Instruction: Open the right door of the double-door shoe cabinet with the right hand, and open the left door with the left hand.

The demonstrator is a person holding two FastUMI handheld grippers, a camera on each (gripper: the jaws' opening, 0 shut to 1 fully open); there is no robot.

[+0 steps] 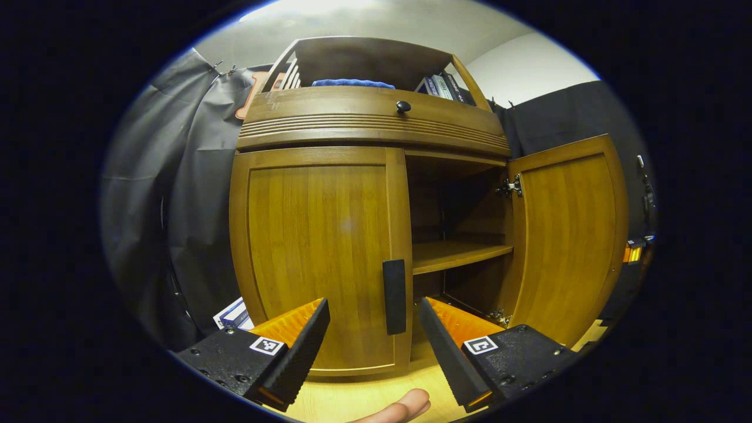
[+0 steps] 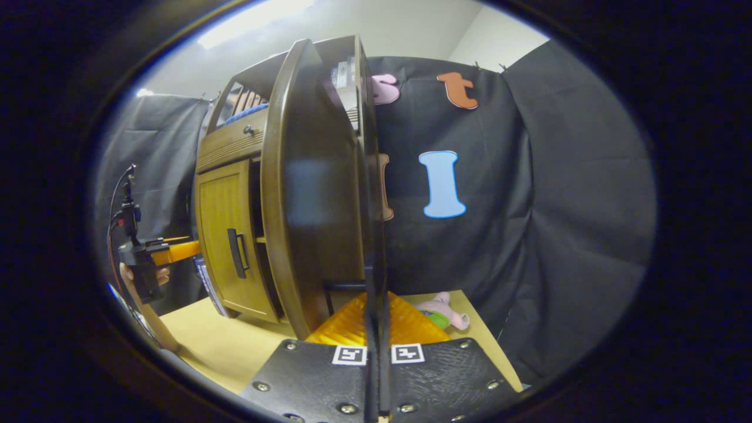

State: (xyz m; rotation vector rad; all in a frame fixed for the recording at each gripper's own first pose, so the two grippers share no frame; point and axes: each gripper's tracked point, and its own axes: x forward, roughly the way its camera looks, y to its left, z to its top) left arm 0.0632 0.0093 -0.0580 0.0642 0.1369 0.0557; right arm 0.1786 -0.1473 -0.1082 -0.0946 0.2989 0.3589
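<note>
The wooden shoe cabinet [image 1: 364, 117] stands close ahead in the left gripper view. Its left door [image 1: 317, 247] is closed, with a black vertical handle [image 1: 394, 296] near its inner edge. My left gripper [image 1: 373, 343] is open just short of that handle, which sits between the lines of the two fingers. The right door [image 1: 567, 235] is swung wide open, baring an inner shelf [image 1: 458, 254]. In the right gripper view I see that right door [image 2: 311, 176] edge-on, and my right gripper [image 2: 376, 308] is shut on its handle [image 2: 376, 235]. The left gripper [image 2: 158, 252] hovers before the left door [image 2: 226, 235].
The cabinet rests on a pale wooden table [image 2: 235, 346]. A pink and green soft toy [image 2: 446, 314] lies on the table behind the open door. A blue cloth [image 1: 352, 83] and books [image 1: 440, 87] sit on top. A box [image 1: 235, 314] leans at the cabinet's left foot.
</note>
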